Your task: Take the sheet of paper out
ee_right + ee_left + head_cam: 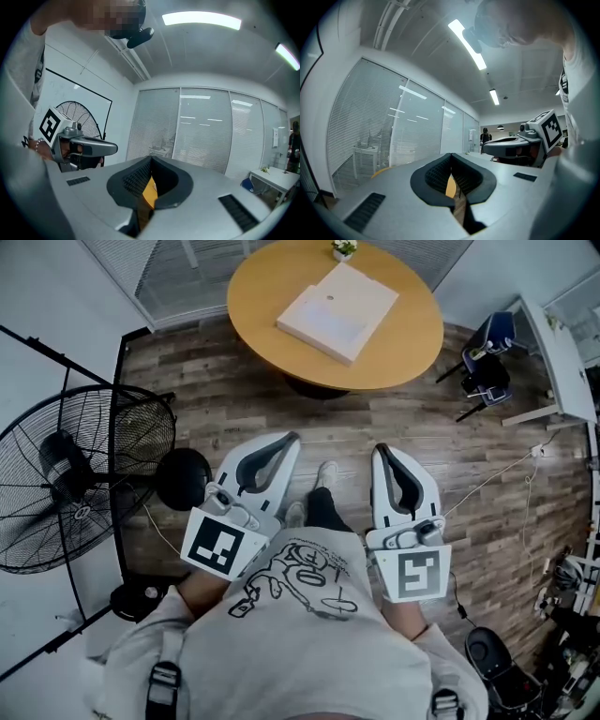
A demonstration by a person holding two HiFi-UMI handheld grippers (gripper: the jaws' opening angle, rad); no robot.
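The left gripper (291, 439) and right gripper (382, 450), white plastic with ribbed black pads, each have their 2 jaws pressed together on nothing. The flat white rectangular paper stack (337, 310) lies at top centre, its long axis running lower left to upper right. It rests on a smooth round wooden table (408, 338) over a plank floor (234, 399). A wire-caged fan (84, 474) stands at left.

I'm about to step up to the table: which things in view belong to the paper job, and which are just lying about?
For the job:
- white flat box on the round table, which probably holds the sheet
- left claw and right claw, both shut and empty

Lying about:
- standing fan
- small potted plant
- blue chair
- white desk
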